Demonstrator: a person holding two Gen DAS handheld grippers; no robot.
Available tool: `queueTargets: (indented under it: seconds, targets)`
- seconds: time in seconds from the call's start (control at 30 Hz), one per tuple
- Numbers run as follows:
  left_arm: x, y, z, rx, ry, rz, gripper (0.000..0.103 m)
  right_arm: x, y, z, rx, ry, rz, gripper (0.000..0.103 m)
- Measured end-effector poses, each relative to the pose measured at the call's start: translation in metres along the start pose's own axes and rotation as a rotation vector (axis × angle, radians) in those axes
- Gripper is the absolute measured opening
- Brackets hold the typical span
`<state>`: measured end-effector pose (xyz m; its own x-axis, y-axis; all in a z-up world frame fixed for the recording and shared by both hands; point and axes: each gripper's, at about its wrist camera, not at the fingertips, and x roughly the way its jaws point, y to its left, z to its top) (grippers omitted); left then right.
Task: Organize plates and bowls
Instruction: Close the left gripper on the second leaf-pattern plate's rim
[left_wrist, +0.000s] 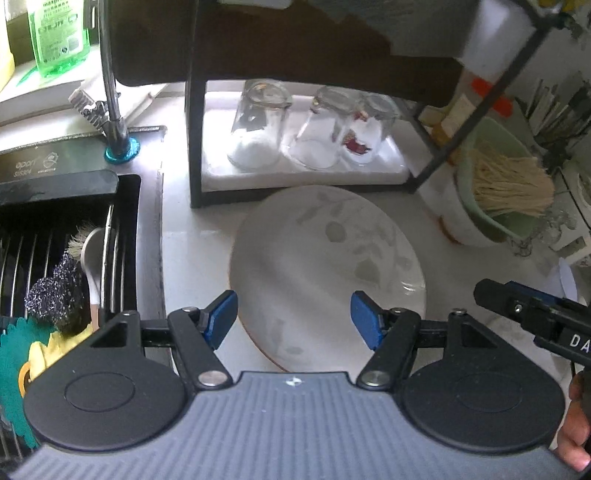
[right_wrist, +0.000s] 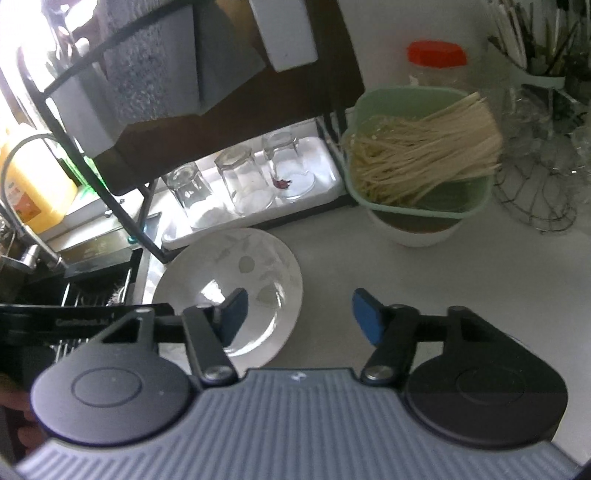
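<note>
A white leaf-patterned plate (left_wrist: 325, 273) is seen lying flat on the pale countertop (right_wrist: 424, 295), just in front of the black dish rack (left_wrist: 195, 147) that serves as the landmark here, with nothing yet lifted or stowed. The left gripper (left_wrist: 293, 319) is held above the plate's near rim, its blue pads spread and nothing caught between them. The right gripper (right_wrist: 299, 314) is poised over the plate's right edge, likewise unclenched and empty. To the right of the rack, a white bowl (right_wrist: 417, 230) is shown weighed down by a green basket of dry noodles (right_wrist: 421, 162). Three upturned glasses (left_wrist: 310, 129) are kept on the rack's lower tray. The sorting is judged barely begun: the plate remains to be grasped and placed, the bowl untouched.
</note>
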<state>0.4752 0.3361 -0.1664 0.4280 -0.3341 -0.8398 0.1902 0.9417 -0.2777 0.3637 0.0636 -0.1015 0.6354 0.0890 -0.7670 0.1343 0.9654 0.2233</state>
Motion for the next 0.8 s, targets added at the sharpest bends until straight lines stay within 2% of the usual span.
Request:
queueTargets:
  seconds: [0.07, 0.17, 0.27, 0.43, 0.6, 0.73, 0.8]
  targets:
    - [0.009, 0.004, 0.004, 0.030, 0.022, -0.011, 0.072, 0.012, 0.004, 0.002, 0.002, 0.022, -0.005, 0.062]
    - [0.019, 0.005, 0.007, 0.092, 0.028, 0.014, 0.072, 0.033, 0.011, 0.003, -0.003, 0.052, -0.031, 0.058]
    - [0.029, 0.014, 0.012, 0.092, 0.042, 0.002, 0.072, 0.052, 0.013, 0.004, 0.015, 0.079, -0.042, 0.051]
    - [0.044, 0.024, 0.022, 0.090, 0.059, -0.010, 0.071, 0.076, 0.016, 0.002, 0.015, 0.128, -0.072, 0.046]
    - [0.061, 0.028, 0.027, 0.093, 0.100, -0.011, 0.049, 0.093, 0.017, 0.001, 0.020, 0.166, -0.081, 0.034]
    - [0.070, 0.028, 0.027, 0.086, 0.115, -0.031, 0.043, 0.101, 0.017, 0.001, 0.024, 0.193, -0.090, 0.026]
    - [0.071, 0.027, 0.027, 0.093, 0.098, -0.027, 0.043, 0.104, 0.019, 0.001, 0.011, 0.202, -0.095, 0.024]
